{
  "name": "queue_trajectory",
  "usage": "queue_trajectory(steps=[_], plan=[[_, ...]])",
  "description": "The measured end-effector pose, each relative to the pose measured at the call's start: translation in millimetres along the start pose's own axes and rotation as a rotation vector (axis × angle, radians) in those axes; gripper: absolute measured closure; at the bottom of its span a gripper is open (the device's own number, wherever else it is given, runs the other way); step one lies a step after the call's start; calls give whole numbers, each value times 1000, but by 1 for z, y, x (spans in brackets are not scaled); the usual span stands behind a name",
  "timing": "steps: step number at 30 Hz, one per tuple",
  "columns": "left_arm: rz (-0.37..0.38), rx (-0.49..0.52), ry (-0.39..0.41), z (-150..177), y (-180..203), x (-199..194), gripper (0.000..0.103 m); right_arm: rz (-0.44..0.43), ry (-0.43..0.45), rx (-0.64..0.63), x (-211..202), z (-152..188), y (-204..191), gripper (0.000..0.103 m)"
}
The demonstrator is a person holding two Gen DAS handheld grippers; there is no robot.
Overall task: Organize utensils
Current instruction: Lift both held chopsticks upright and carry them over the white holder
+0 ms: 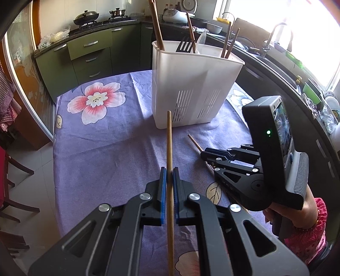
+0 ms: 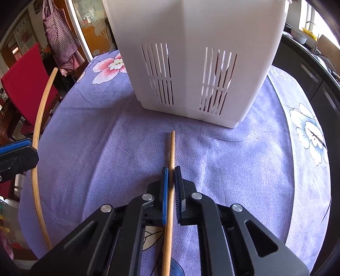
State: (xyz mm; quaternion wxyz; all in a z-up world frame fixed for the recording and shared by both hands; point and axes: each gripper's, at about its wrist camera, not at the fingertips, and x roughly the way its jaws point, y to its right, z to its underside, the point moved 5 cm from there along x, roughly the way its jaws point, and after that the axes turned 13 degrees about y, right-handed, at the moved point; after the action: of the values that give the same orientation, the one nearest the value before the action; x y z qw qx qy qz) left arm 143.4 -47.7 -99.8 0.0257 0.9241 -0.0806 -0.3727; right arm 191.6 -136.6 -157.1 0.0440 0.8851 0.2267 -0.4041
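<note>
A white slotted utensil holder (image 1: 192,85) stands on the purple flowered tablecloth (image 1: 110,140), with several chopsticks and a black fork (image 1: 184,45) sticking out of it. My left gripper (image 1: 169,172) is shut on a wooden chopstick (image 1: 169,140) that points toward the holder. My right gripper (image 2: 171,171) is shut on a second wooden chopstick (image 2: 171,148) lying low over the cloth, just short of the holder (image 2: 197,59). In the left wrist view the right gripper (image 1: 205,156) shows at the right, with its chopstick tip (image 1: 194,142) poking out.
Green kitchen cabinets (image 1: 89,57) and a counter with a wok (image 1: 86,18) lie beyond the table. A sink and dishes (image 1: 276,42) run along the right. A red chair (image 2: 25,85) stands left of the table. A person's hand and patterned sleeve (image 1: 306,225) hold the right gripper.
</note>
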Motion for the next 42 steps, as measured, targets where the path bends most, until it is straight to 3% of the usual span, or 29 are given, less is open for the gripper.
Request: queue_trajectory(steps=[16,27,29,34,39,40,42], plan=[[9,7,80,-18,-3,-39,97,-110,286,53,-139,-28,10,96],[9,43,117,-23,7,-62,97,-125,362,84,-185,-13,23,96],[9,55,97,-22,8,-57,97,-126,367,83,-188,-13,22,96],[10,71,-51,-8,9,-6,97,-132,373,82,-193,-10,23,96],[-49,122,-143,6,11,49,96,-135,374,83,-193,-10,23,96],[-63,122,-154,8,10,58,94,-135,373,83,-193,-10,23,96],[-77,121,-170,10,8,70,81,-135,370,80,-192,-11,24,96]])
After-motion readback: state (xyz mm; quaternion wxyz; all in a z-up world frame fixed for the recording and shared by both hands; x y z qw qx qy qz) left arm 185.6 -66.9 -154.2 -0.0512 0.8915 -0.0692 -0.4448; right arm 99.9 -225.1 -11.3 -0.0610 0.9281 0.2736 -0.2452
